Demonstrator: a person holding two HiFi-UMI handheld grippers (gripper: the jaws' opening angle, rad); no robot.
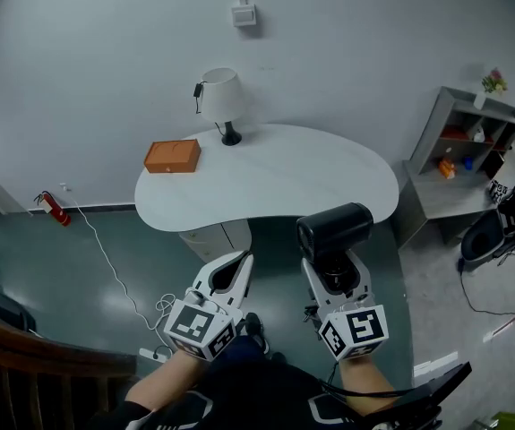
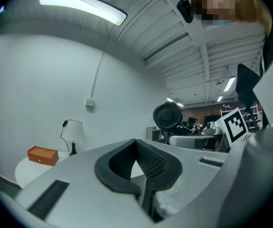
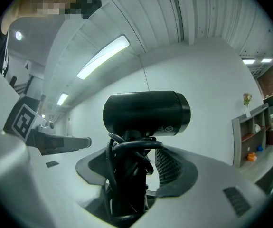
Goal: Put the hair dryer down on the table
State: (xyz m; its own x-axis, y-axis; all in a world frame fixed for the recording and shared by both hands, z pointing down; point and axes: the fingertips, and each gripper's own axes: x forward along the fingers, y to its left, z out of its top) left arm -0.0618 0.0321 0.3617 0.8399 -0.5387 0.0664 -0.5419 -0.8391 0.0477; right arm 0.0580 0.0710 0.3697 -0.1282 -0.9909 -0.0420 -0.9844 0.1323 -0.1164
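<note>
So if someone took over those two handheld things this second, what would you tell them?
Right gripper: shut on the hair dryer, gripping its handle with the cord wound round it and the barrel upright above the jaws.
Left gripper: shut, nothing in it.
Table: white, ahead of both grippers. A lamp and an orange box stand at its far left, and the near and right parts are bare.
Done: the dryer is in hand, in the air near the table's front edge.
Left: carry it over a bare part, lower it onto the top, then open the right gripper.
</note>
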